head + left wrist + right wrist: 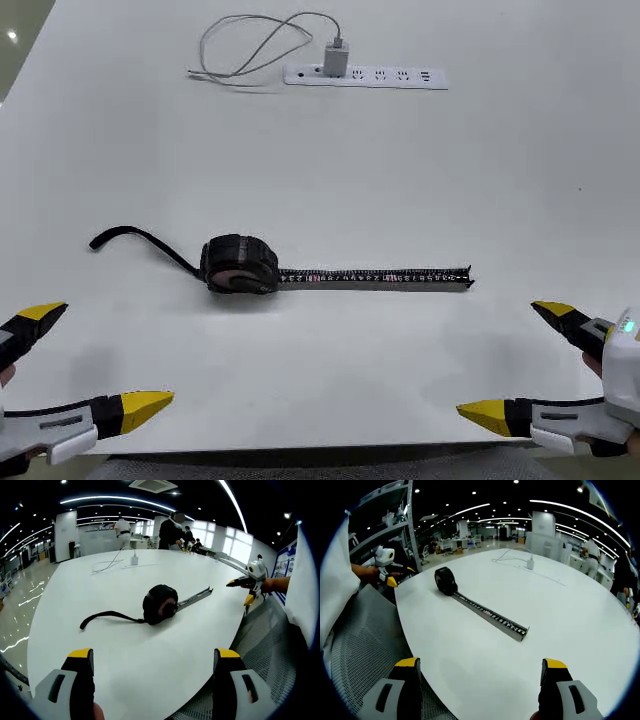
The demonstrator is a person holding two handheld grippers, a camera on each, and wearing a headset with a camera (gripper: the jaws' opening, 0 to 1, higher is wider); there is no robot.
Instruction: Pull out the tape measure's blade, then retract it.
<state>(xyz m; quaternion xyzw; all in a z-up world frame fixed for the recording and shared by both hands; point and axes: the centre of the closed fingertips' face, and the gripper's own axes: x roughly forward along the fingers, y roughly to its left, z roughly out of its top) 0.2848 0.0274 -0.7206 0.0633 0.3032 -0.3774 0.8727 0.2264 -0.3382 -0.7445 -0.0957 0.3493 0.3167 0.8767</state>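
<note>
Looking down at the white table (pixel 420 170), we found the tape measure (pixel 240 264) lying on its side near the middle, its blade (pixel 375 277) drawn out flat to the right and its strap (pixel 130 238) trailing off to the left. The blade lay out with nothing holding it, so we took its lock to be on and the pull-out to be done, with only the retraction left. We held the left gripper (pixel 95 358) low at the near edge, left of the case, and the right gripper (pixel 520 360) at the near edge by the blade's free end, both apart from the tape. Each had its jaws spread wide and empty, yellow tips pointing inward. A power strip (pixel 365 76) with a charger (pixel 336 58) lay at the far side, well away from the work.
</note>
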